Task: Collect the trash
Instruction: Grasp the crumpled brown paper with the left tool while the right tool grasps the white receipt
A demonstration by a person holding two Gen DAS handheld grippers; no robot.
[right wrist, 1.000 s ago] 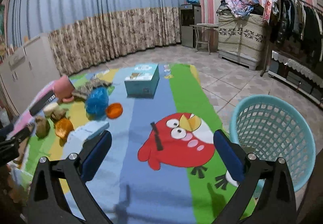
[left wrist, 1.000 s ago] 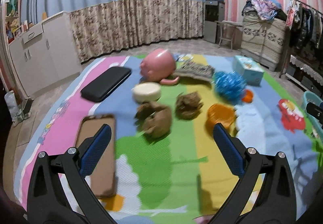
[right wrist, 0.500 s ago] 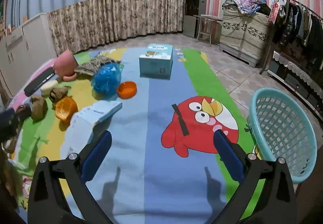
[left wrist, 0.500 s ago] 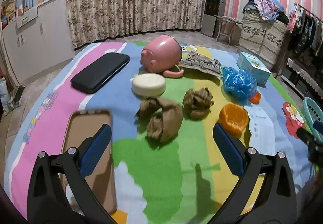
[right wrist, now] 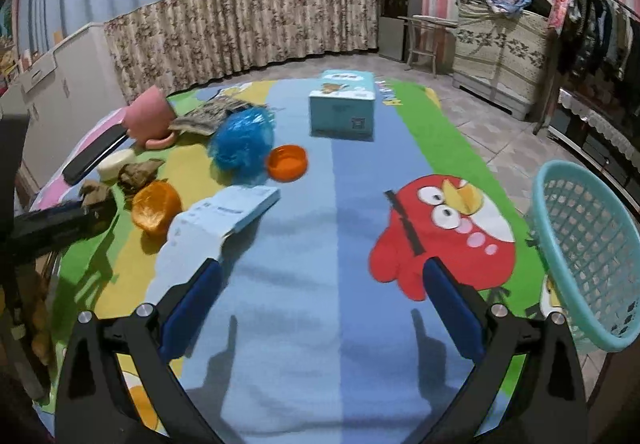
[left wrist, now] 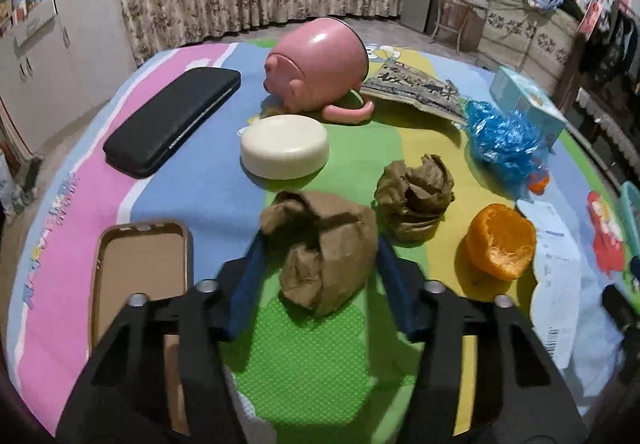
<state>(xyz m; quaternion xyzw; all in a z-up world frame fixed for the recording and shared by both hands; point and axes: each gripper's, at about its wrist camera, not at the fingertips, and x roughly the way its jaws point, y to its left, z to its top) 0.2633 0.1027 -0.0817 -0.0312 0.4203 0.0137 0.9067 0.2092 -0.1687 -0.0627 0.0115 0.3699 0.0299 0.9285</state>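
Note:
A crumpled brown paper ball (left wrist: pixel 324 252) lies on the colourful mat between the blue fingers of my left gripper (left wrist: pixel 320 242). Its jaws are closing and both pads touch the ball's sides. A second brown paper ball (left wrist: pixel 414 196), an orange peel (left wrist: pixel 500 242), a blue plastic bag (left wrist: pixel 504 144) and a white paper slip (left wrist: pixel 556 284) lie to the right. My right gripper (right wrist: pixel 320 296) hangs open over bare blue mat, nothing between its fingers. The teal basket (right wrist: pixel 560 180) stands at its right, off the mat.
A pink cup (left wrist: pixel 320 64) on its side, a white round block (left wrist: pixel 285 151), a black case (left wrist: pixel 172 120), a brown phone case (left wrist: pixel 140 276), a printed booklet (left wrist: pixel 416 88) and a teal box (right wrist: pixel 344 106) share the mat. An orange lid (right wrist: pixel 287 163) lies by the blue bag.
My left gripper moved forward and down to the brown paper ball, and its wide-open jaws closed in on the ball. The right gripper drifted over the mat, still open.

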